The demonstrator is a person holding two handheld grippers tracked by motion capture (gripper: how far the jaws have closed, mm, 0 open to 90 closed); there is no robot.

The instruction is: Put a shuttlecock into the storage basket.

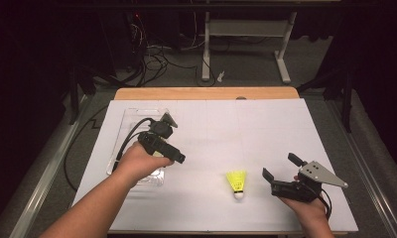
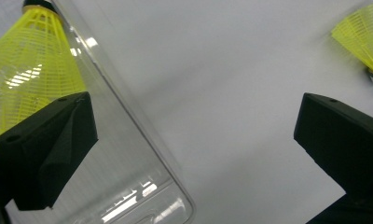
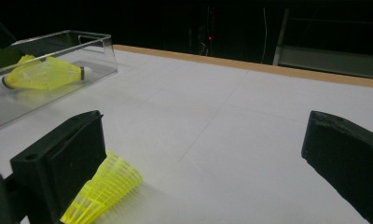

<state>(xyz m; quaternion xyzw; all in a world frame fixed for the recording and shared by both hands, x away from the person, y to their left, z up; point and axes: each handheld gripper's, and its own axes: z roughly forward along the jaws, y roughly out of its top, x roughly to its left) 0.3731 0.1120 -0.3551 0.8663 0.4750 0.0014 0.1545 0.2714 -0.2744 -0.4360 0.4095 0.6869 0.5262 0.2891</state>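
A yellow shuttlecock [image 1: 236,182] lies on the white table top, cork towards the person. My right gripper [image 1: 281,167] rests just to its right, open, nothing between its fingers. In the right gripper view the same shuttlecock [image 3: 105,191] pokes out beside the left jaw. A second yellow shuttlecock [image 3: 44,74] lies inside a clear plastic tray [image 1: 129,121] at the left. My left gripper [image 1: 169,151] hovers over the tray's right rim, open and empty. Through its jaws I see the tray's rim [image 2: 128,116], the shuttlecock in the tray [image 2: 31,70] and the loose shuttlecock [image 2: 362,37] farther off.
A white sheet covers the table, with a wooden strip [image 1: 206,93] along the far edge. The left gripper's black cable [image 1: 129,134] loops over the tray. Beyond the table are dark floor, cables and a desk frame [image 1: 246,29].
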